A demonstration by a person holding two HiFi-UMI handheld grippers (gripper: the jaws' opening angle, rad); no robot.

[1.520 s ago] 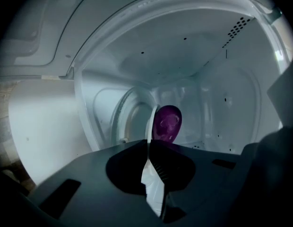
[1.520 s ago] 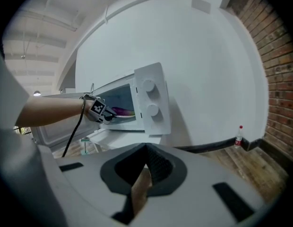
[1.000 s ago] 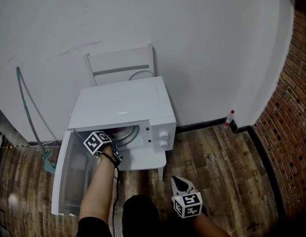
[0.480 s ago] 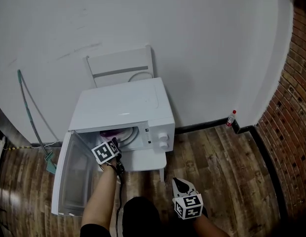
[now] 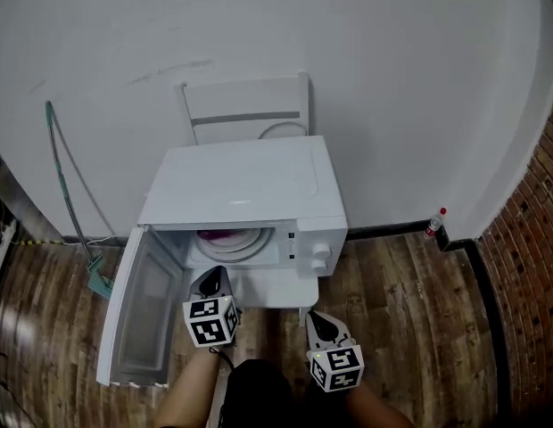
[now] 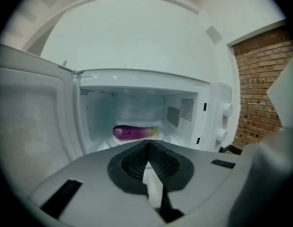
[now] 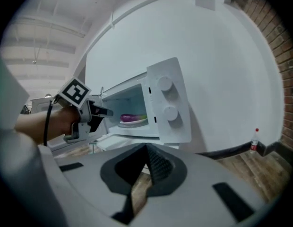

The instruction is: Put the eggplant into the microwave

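Note:
The purple eggplant (image 6: 132, 132) lies on a white plate (image 7: 135, 122) inside the white microwave (image 5: 245, 185), whose door (image 5: 143, 310) hangs open to the left. In the head view the eggplant (image 5: 219, 236) shows just inside the opening. My left gripper (image 5: 212, 276) is outside the cavity, in front of the opening, pointing at it. Its jaws have just closed and nothing is between them; in its own view the left gripper (image 6: 147, 142) is shut and empty. My right gripper (image 5: 315, 319) hovers lower right of the microwave, shut and empty.
The microwave stands on a small white stand (image 5: 276, 291) against a white wall, with a white chair (image 5: 245, 110) behind it. The floor is wood planks. A bottle (image 5: 434, 222) stands by the baseboard, a brick wall (image 5: 535, 266) is at right and a green-handled tool (image 5: 67, 176) at left.
My left gripper has drawn back out of the microwave opening toward me and rolled, leaving the eggplant on the plate inside. The right gripper has barely shifted.

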